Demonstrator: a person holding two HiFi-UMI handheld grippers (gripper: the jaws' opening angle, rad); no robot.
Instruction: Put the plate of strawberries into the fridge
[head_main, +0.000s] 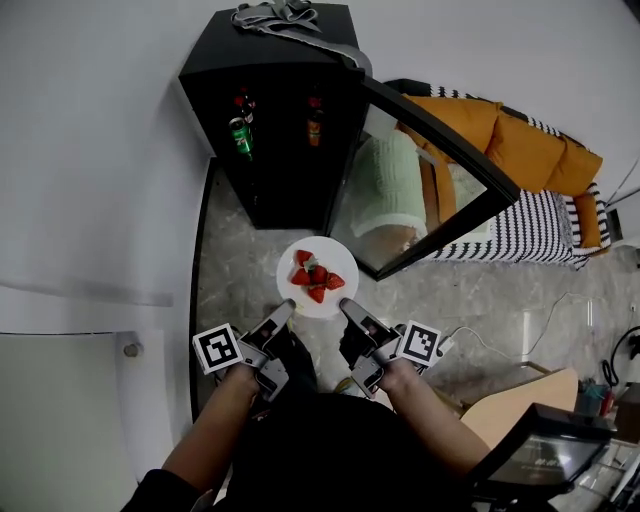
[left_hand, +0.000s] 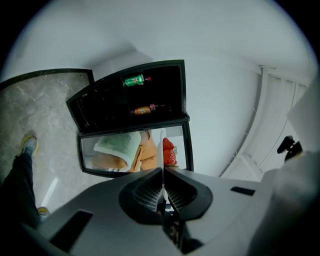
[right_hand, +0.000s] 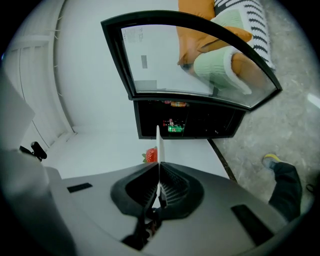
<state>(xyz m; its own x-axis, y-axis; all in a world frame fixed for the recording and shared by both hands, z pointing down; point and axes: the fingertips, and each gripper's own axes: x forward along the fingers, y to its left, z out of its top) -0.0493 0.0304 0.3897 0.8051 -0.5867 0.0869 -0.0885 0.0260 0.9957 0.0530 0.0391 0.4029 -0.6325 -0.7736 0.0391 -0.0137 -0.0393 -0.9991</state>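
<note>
A white plate (head_main: 300, 293) carrying several red strawberries (head_main: 316, 277) hangs in the air in front of the open black fridge (head_main: 270, 120). My left gripper (head_main: 285, 312) is shut on the plate's near left rim, and my right gripper (head_main: 346, 307) is shut on its near right rim. In the left gripper view the plate shows edge-on as a thin white line (left_hand: 162, 145) between the jaws, with a strawberry (left_hand: 169, 151) beside it. The right gripper view shows the same thin plate edge (right_hand: 159, 147) and a strawberry (right_hand: 151, 155).
The fridge's glass door (head_main: 430, 190) stands swung open to the right. Bottles and a green can (head_main: 241, 137) sit on shelves inside. An orange and striped sofa (head_main: 530, 190) lies at the right, a grey cloth (head_main: 275, 15) on the fridge top, a white wall at the left.
</note>
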